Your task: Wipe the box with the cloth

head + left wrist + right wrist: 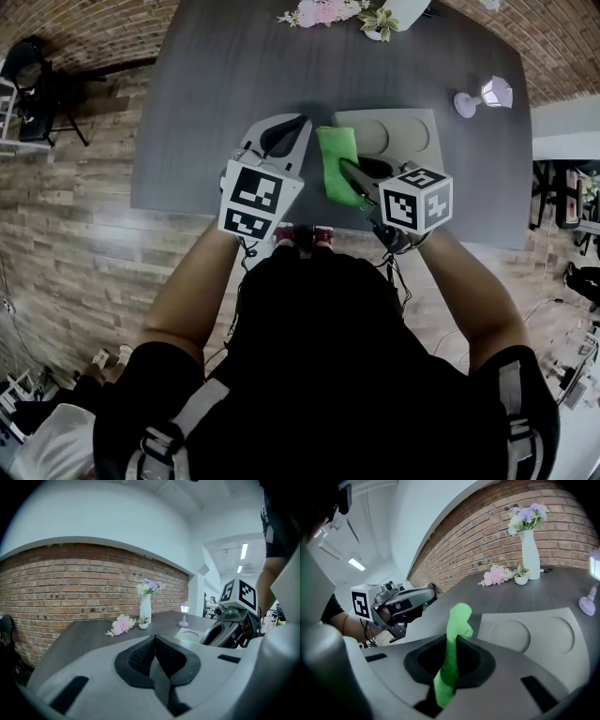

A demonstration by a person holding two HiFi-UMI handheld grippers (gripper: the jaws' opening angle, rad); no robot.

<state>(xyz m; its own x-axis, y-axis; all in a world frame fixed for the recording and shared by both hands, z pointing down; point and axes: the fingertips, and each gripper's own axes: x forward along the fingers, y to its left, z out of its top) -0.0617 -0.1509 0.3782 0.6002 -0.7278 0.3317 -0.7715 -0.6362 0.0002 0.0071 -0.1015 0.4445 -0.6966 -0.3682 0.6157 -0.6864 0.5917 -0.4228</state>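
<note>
The grey box, a flat lid with two round dents, lies on the dark table near its front edge. My right gripper is shut on a bright green cloth, which hangs over the box's left edge. In the right gripper view the cloth runs up between the jaws, with the box just beyond. My left gripper hovers left of the cloth, shut with nothing in it. In the left gripper view its pads meet, and the box is partly hidden by the right gripper.
A white vase with flowers, a pink flower bunch and a small pot stand at the table's far edge. A small lamp is at the far right. Brick floor surrounds the table; a chair stands left.
</note>
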